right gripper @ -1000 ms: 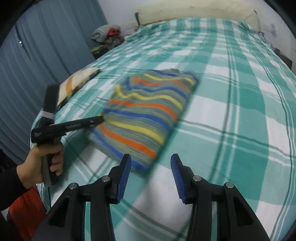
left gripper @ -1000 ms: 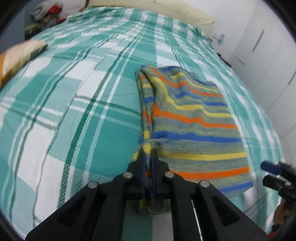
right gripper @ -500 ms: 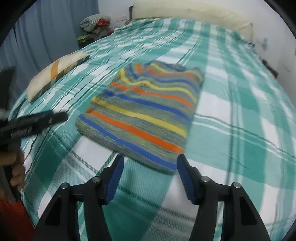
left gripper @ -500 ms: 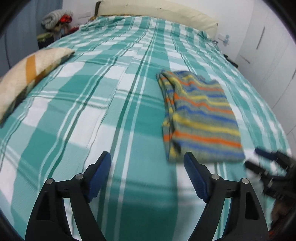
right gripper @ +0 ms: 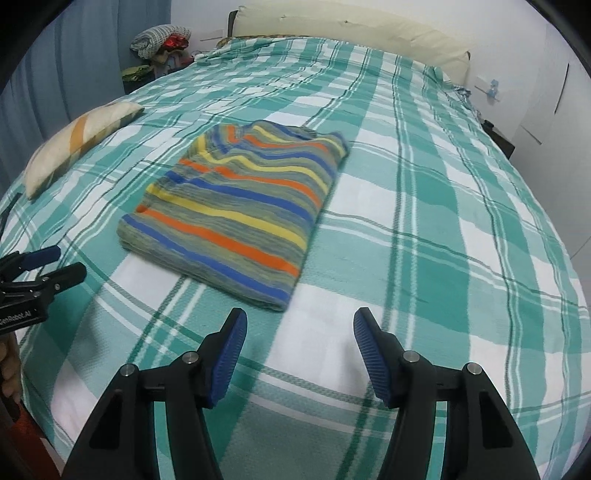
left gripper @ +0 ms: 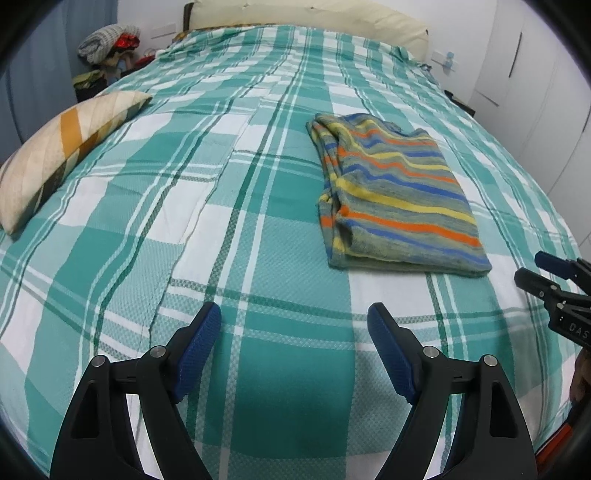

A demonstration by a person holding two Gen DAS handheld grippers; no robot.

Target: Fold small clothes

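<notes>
A folded striped garment [left gripper: 395, 195] in blue, orange, yellow and grey lies flat on the green plaid bed cover [left gripper: 147, 221]. My left gripper [left gripper: 294, 314] hovers open over bare cover, short of the garment's near left corner, with nothing between its blue pads. The other gripper [left gripper: 554, 280] shows at the right edge of this view. In the right wrist view the same garment [right gripper: 240, 210] lies just beyond my right gripper [right gripper: 301, 317], which is open and empty near the fold's near corner. The left gripper [right gripper: 40, 269] shows at the left edge there.
A cream pillow with an orange stripe [left gripper: 62, 155] lies at the bed's left side. A long cream cushion [left gripper: 306, 18] runs along the head of the bed. Piled clothes [left gripper: 110, 40] sit beyond the far left corner, and white cupboard doors [left gripper: 535, 74] stand on the right.
My left gripper let go of the garment's near corner, opened wide and drew back. The right gripper opened wider and swung so the garment sits centred ahead of it.
</notes>
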